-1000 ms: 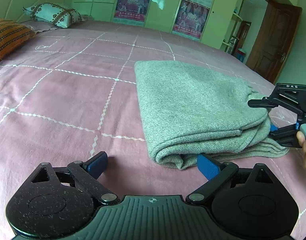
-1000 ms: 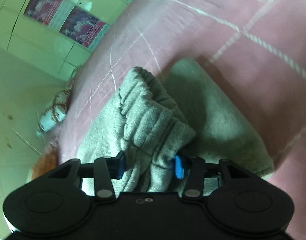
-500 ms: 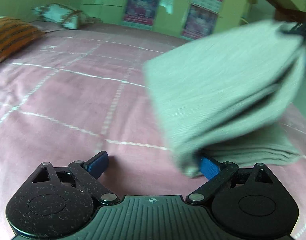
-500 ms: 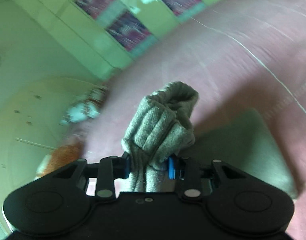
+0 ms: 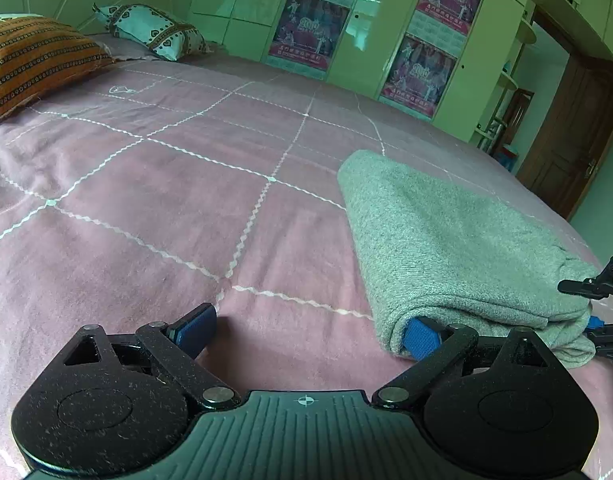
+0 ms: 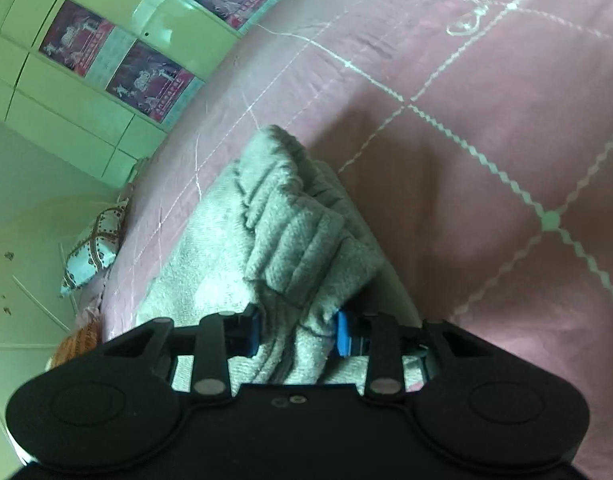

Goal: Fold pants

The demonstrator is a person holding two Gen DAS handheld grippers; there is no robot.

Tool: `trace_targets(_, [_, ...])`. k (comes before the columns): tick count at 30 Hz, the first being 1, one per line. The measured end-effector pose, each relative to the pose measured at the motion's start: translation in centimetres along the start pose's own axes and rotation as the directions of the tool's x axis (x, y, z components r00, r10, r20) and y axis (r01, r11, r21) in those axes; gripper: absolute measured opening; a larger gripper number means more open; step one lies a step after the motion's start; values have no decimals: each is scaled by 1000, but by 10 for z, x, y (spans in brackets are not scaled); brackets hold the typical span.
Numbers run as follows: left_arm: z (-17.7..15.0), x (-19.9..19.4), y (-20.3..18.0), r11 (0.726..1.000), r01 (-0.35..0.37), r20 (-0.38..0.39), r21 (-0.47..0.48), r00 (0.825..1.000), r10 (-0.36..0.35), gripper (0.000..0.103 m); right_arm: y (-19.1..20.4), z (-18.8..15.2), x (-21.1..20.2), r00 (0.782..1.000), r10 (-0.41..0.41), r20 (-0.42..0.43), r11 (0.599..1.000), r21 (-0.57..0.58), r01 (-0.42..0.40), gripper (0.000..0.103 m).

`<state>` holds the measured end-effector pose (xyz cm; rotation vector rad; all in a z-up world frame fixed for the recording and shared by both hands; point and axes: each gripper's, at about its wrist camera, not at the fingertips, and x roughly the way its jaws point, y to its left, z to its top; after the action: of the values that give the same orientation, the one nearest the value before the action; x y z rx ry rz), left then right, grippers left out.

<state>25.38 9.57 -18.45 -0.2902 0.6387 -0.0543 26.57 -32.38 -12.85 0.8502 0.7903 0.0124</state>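
The grey knit pants (image 5: 446, 240) lie as a folded stack on the pink bedspread (image 5: 166, 200), right of centre in the left wrist view. My left gripper (image 5: 308, 332) stands wide open just above the bedspread, its right pad (image 5: 420, 338) tucked against the stack's near left corner and its left pad on nothing. My right gripper (image 6: 298, 332) is shut on the bunched, ribbed end of the pants (image 6: 290, 240). The same gripper shows at the right edge of the left wrist view (image 5: 598, 308), at the stack's near right corner.
An orange striped pillow (image 5: 30, 56) and a white patterned pillow (image 5: 150, 32) lie at the far left of the bed. Green wardrobes with posters (image 5: 430, 40) stand behind it. A brown door (image 5: 574, 136) is at the right. The bed's edge runs just right of the pants.
Half a second ago the right gripper had swung the top of the pants up off the bed; now the cloth lies flat again. The right jaws have narrowed on the fabric. The left gripper barely moved.
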Motion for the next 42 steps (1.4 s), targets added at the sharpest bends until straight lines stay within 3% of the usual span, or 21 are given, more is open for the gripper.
trace_targets(10, [0, 1, 0, 1000, -9, -9, 22, 1000, 9, 96, 12, 2, 3, 1000, -20, -9, 999, -25, 20, 27])
trace_targets(14, [0, 3, 0, 999, -5, -11, 33, 1000, 5, 96, 30, 4, -25, 993, 100, 62, 994, -47, -97, 27])
trace_targets(16, [0, 4, -1, 999, 2, -17, 52, 1000, -1, 96, 23, 1, -21, 996, 62, 62, 996, -72, -58, 28])
trace_targets(18, [2, 3, -1, 997, 8, -37, 73, 999, -5, 96, -2, 0, 2, 998, -54, -20, 997, -56, 53, 28])
trace_targets(20, [6, -6, 6, 998, 44, -49, 43, 998, -42, 96, -21, 4, -1, 998, 16, -59, 1000, -11, -17, 35])
trace_targets(21, [8, -12, 12, 997, 73, -53, 15, 996, -72, 96, -19, 6, -10, 998, 27, -61, 999, -18, -29, 45])
trace_targets(23, [12, -24, 23, 993, 110, -33, -34, 993, -111, 96, -15, 8, -40, 1000, 17, 8, 995, -101, -16, 61])
trace_targets(24, [16, -28, 26, 990, 131, -20, -50, 991, -132, 96, -16, 9, -54, 999, 16, 41, 990, -144, -10, 64])
trace_targets(26, [30, -28, 22, 984, 171, -20, -52, 985, -173, 96, -24, 16, -76, 995, 44, 85, 983, -183, -28, 65])
trace_targets(28, [45, -18, 9, 976, 216, -34, -36, 976, -217, 96, -35, 27, -81, 994, 53, 97, 984, -173, -35, 72])
trace_targets(31, [62, 19, -14, 959, 281, -123, -45, 951, -284, 96, -43, 43, -62, 996, 86, 35, 989, -124, -81, 72])
trace_targets(34, [70, 54, -26, 958, 280, -195, -61, 938, -287, 96, -41, 43, -30, 993, 102, -54, 989, -100, -107, 70])
trace_targets(38, [69, 86, -23, 943, 296, -253, -154, 911, -327, 95, -50, 37, -9, 983, 149, -108, 987, -38, -154, 70])
trace_targets(42, [63, 104, -12, 899, 348, -244, -265, 878, -412, 89, -53, 37, -1, 966, 224, -127, 973, -32, -230, 70])
